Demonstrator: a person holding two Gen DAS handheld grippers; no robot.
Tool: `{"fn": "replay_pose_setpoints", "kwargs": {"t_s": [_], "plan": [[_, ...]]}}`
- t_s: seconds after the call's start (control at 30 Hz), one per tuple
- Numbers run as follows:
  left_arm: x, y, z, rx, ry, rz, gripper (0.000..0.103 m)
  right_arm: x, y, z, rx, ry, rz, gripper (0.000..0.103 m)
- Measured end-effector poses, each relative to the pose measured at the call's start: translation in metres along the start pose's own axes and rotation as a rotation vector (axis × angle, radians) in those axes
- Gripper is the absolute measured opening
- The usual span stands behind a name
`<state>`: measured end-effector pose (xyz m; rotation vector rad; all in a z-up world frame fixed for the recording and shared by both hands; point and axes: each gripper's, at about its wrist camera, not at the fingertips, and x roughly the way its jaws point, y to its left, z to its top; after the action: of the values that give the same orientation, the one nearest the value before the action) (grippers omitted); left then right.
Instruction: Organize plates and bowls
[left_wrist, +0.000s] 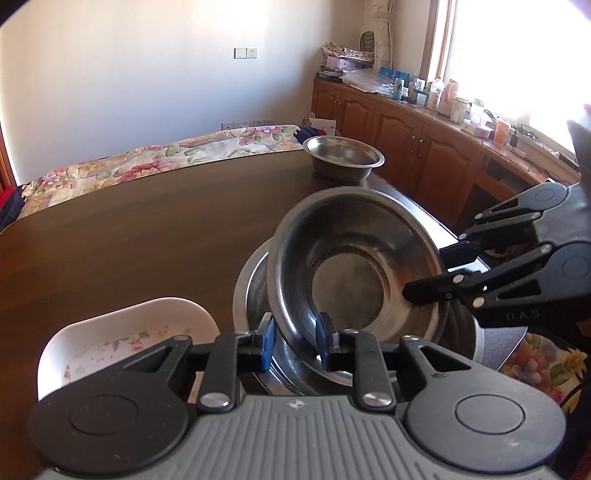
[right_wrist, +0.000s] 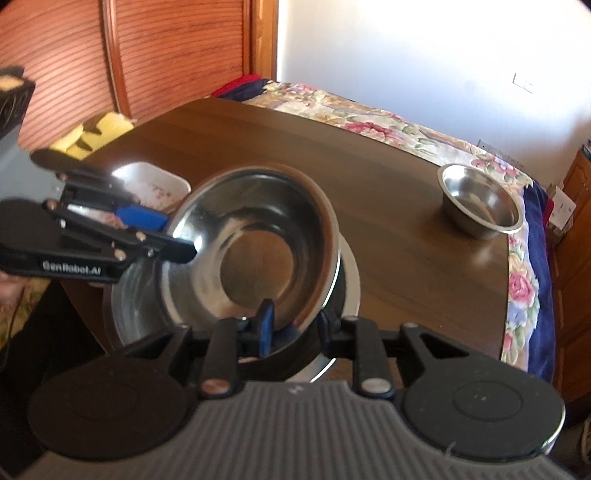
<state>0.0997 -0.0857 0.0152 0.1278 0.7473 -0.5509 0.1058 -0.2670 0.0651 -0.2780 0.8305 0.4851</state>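
Both jaws sit slightly parted astride the rim of the tilted steel bowl (left_wrist: 354, 273), which is half nested in the bigger bowl (left_wrist: 258, 295) (small bowl (left_wrist: 343, 157) and white dish (left_wrist: 129, 332) lie unsorted on my counter (left_wrist: 129, 229)).

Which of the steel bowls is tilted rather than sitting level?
The middle steel bowl, straddled at its rim by both grippers, leans inside the larger basin. The small bowl at the table's far edge sits level, alone.
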Motion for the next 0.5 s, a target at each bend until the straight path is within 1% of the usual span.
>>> {"fn": "replay_pose_setpoints", "kwargs": {"t_s": [0.2,0.37,0.5], "plan": [[-0.002,0.007,0.002,-0.023,-0.011,-0.007,0.026,0.001,0.009,0.001,-0.066,0.017,-0.025,0.026],[-0.003,0.008,0.004,-0.029,-0.02,0.0,0.026,0.001,0.012,0.003,-0.088,0.032,-0.044,0.026],[-0.003,0.008,0.004,-0.024,-0.02,0.0,0.027,-0.001,0.013,0.006,-0.11,0.024,-0.065,0.026]]}}
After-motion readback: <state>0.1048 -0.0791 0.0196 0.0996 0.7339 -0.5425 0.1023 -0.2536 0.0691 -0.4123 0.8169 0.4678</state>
